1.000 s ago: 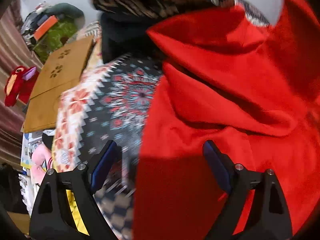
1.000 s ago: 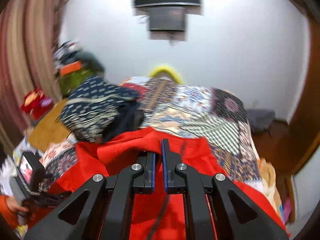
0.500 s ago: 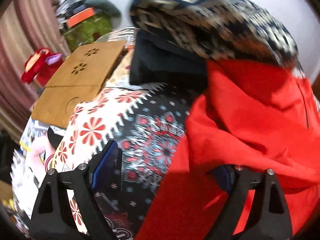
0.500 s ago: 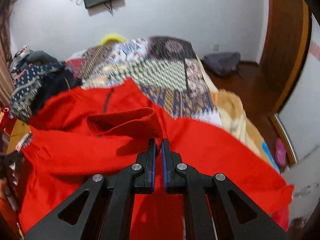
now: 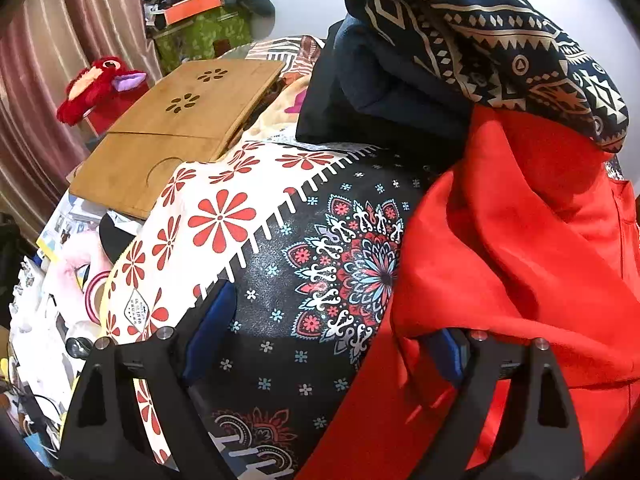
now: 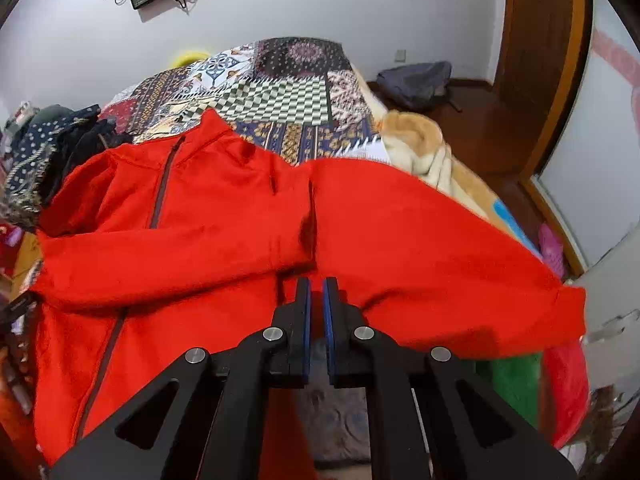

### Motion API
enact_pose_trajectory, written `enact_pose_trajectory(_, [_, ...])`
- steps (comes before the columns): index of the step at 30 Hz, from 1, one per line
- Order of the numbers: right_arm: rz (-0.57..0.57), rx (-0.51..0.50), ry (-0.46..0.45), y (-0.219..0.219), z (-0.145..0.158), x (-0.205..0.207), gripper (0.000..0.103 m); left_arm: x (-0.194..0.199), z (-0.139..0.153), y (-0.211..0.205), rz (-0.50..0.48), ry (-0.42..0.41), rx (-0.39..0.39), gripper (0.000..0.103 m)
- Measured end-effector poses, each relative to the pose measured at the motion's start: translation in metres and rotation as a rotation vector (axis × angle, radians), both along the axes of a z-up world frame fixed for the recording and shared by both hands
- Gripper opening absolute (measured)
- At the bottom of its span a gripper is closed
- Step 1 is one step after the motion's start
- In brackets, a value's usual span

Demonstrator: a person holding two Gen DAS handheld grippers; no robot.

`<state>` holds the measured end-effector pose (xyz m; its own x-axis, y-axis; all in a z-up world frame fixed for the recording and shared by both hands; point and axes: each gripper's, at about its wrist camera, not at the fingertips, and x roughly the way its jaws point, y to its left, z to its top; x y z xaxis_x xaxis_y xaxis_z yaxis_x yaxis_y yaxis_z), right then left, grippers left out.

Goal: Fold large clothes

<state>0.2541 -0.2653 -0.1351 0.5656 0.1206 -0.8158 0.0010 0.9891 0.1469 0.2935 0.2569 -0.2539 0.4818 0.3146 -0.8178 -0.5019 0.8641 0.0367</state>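
Note:
A large red zip jacket (image 6: 200, 220) lies spread across the bed, zipper to the left and a sleeve stretched out to the right. My right gripper (image 6: 316, 286) is shut on a fold of it near the middle, and a crease runs up from the tips. In the left wrist view the red jacket (image 5: 520, 260) fills the right side. My left gripper (image 5: 328, 336) stands wide open over the black mandala bedspread (image 5: 320, 240). The jacket's edge drapes over its right finger, and nothing is pinched between the pads.
A pile of dark clothes under a navy patterned cloth (image 5: 480, 40) sits at the jacket's far left corner. A wooden lap tray (image 5: 172, 128) and a red plush toy (image 5: 96, 84) lie left of the bed. A beige blanket (image 6: 424, 148) and a backpack (image 6: 416, 80) lie to the right.
The right gripper has swung down and across with the red cloth, which now lies spread flat. The left gripper has shifted left, from over the jacket to over the bedspread.

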Motion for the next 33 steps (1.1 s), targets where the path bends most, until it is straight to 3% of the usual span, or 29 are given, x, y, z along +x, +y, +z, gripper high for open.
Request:
enact_pose_trajectory(10, [0.037, -0.012, -0.025, -0.005, 0.019, -0.016, 0.009, -0.012, 0.011, -0.017, -0.08, 0.051, 0.004, 0.09])
enact_pose_trajectory(12, [0.029, 0.023, -0.032, -0.01, 0.025, -0.017, 0.02, -0.018, 0.02, -0.021, -0.101, 0.047, -0.002, 0.09])
enact_pose_trajectory(14, [-0.001, 0.067, -0.059, -0.021, 0.034, -0.019, 0.044, -0.025, 0.033, -0.027, -0.127, 0.027, 0.003, 0.09])
enact_pose_trajectory(17, [-0.059, 0.109, -0.104, -0.035, 0.044, -0.024, 0.058, -0.033, 0.059, -0.04, -0.171, -0.016, 0.026, 0.09])
enact_pose_trajectory(25, [-0.194, 0.252, -0.081, -0.091, 0.042, -0.031, 0.058, -0.02, 0.111, -0.101, -0.316, -0.116, 0.048, 0.091])
enact_pose_trajectory(33, [-0.325, 0.337, 0.047, -0.142, -0.004, -0.043, 0.058, 0.012, 0.107, -0.177, -0.458, -0.115, 0.001, 0.093])
